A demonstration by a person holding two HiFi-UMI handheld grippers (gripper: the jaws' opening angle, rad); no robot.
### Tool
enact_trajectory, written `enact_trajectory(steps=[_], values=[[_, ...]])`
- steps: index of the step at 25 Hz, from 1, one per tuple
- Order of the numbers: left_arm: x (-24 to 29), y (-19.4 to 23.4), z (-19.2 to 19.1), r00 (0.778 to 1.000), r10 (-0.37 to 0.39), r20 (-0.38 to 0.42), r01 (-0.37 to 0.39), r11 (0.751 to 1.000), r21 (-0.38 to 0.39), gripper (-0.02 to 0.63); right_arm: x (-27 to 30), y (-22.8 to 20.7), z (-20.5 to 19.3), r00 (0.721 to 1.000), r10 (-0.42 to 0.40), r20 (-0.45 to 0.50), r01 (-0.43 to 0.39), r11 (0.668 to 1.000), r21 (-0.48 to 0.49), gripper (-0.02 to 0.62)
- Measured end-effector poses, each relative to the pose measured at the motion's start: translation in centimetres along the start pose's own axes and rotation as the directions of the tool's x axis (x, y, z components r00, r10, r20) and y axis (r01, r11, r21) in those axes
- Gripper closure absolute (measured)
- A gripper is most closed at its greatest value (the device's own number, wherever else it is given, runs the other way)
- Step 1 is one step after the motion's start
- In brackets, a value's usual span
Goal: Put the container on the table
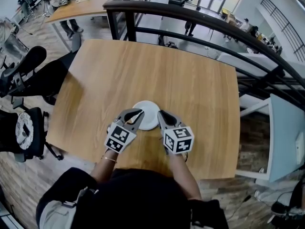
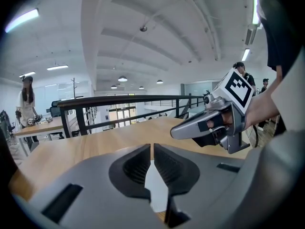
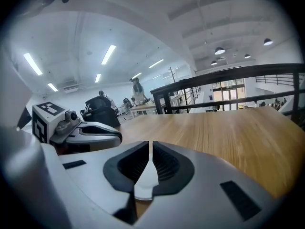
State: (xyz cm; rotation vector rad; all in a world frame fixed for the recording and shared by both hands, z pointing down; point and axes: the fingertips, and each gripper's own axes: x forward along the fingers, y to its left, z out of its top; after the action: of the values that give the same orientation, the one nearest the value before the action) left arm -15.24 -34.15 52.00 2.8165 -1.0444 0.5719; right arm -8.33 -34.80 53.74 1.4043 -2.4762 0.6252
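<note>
Though partly covered, the container (image 1: 148,111) looks round, white and shallow.

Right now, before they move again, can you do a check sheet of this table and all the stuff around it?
Surface: wooden table, flat top.
Job's things: one round white container, gripped at its near rim from both sides.
Clutter: nothing seen on the table.
Grippers: left hand-held gripper shut on the container's rim; right hand-held gripper shut on the rim too.
Cables: nothing seen on the table.
Surroundings: black railing behind the table; black office chairs to the left.
</note>
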Motion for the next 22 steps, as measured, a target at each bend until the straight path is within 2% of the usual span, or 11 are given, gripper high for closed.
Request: enact_trajectory(steps=[11,22], values=[[-0.6,-0.6,-0.1,1.000,0.020,-0.011,-0.020,1.000,-0.014,0.571,-1.3,0.3,0.2,1.000,0.011,-0.003,-0.011,1.000,-0.024,0.566],[-0.2,-0.9,-0.1,1.000,0.005,-0.011,-0.005,1.000,-0.016,0.571,-1.7,-0.4,0.3,1.000,-0.014,0.013,0.014,1.000,-0.008,0.566]])
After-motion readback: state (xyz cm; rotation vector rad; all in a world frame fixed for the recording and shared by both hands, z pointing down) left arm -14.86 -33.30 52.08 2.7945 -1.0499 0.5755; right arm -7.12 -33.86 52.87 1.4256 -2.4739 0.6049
